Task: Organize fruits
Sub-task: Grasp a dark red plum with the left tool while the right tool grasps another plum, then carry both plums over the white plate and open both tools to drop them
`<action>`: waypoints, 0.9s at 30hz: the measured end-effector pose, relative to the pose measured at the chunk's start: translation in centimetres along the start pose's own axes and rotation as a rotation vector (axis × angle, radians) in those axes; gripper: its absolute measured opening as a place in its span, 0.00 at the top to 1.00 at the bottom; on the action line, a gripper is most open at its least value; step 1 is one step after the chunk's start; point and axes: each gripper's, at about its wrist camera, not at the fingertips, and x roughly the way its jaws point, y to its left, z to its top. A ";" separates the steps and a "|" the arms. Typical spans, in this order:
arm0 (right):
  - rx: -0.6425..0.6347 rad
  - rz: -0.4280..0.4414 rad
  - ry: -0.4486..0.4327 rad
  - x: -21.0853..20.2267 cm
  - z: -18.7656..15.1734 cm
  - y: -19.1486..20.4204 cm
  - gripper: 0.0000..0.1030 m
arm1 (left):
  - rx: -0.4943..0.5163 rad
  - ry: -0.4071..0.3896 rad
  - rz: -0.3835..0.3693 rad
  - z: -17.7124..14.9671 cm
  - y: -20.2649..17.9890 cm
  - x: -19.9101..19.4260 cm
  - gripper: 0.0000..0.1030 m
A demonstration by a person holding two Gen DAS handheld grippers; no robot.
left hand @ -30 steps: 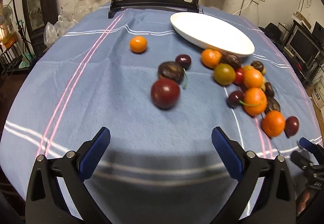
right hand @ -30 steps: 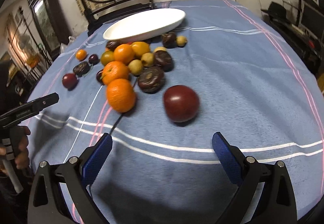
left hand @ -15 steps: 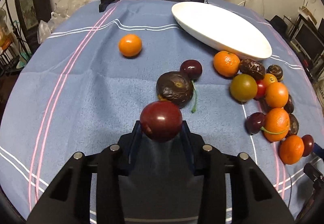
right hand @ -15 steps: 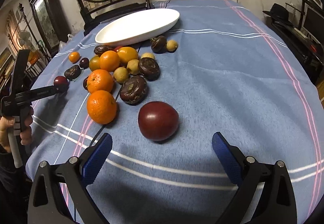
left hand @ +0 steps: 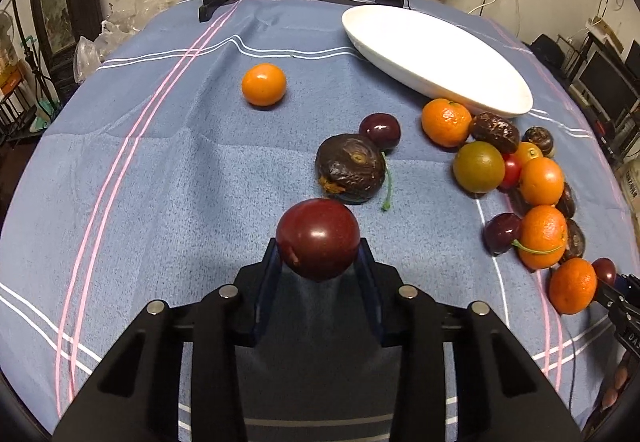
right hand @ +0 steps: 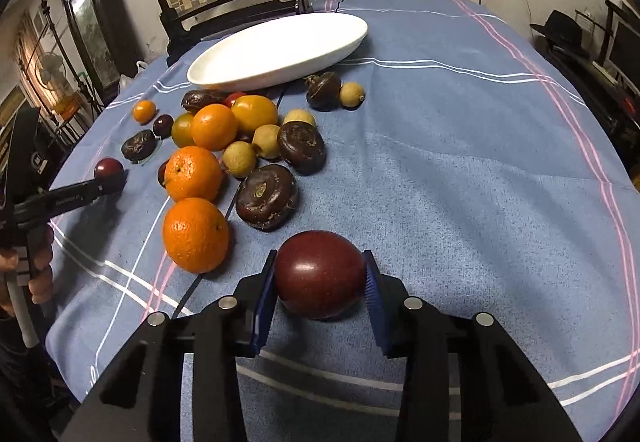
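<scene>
Since a second ago: both pairs of jaws gone from wide apart to closing around a fruit each.

Left wrist view: left gripper [left hand: 318, 254] closing its blue pads on a round, glossy dark-red plum [left hand: 318, 238], pads touching both flanks, fruit near the table's near edge on the blue striped tablecloth [left hand: 160, 162]. Just beyond, a wrinkled dark-brown passion fruit [left hand: 350, 168]; farther off, a small orange kumquat [left hand: 264, 84] alone toward the far left. Long white oval ceramic dish [left hand: 440, 58] empty at the far right, a string of oranges and dark fruits running down the right edge.

Right wrist view: right gripper [right hand: 320, 280] closing on a larger smooth dark-red passion fruit [right hand: 320, 274], pads at its widest sides, near the near edge, with a bright round orange [right hand: 195, 234] just to its left. Left hand [right hand: 38, 262] visible at the left edge.

Judged handling: both fruits light, smooth-skinned and slippery; the plum bruisable, so gentle pressure across the widest part, never at the tapering ends.
</scene>
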 end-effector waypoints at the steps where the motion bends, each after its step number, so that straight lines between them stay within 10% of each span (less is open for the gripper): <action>1: 0.002 0.005 -0.013 -0.3 0.1 0.0 0.61 | -0.002 -0.007 -0.014 0.0 0.0 -0.2 0.65; 14: -0.051 0.134 -0.152 -0.5 10.9 3.2 0.61 | 0.082 -0.118 -0.064 5.6 -2.8 -2.8 0.65; 27: 0.048 0.178 -0.028 10.1 17.1 3.6 0.57 | 0.046 -0.052 -0.090 14.6 -7.7 5.4 0.64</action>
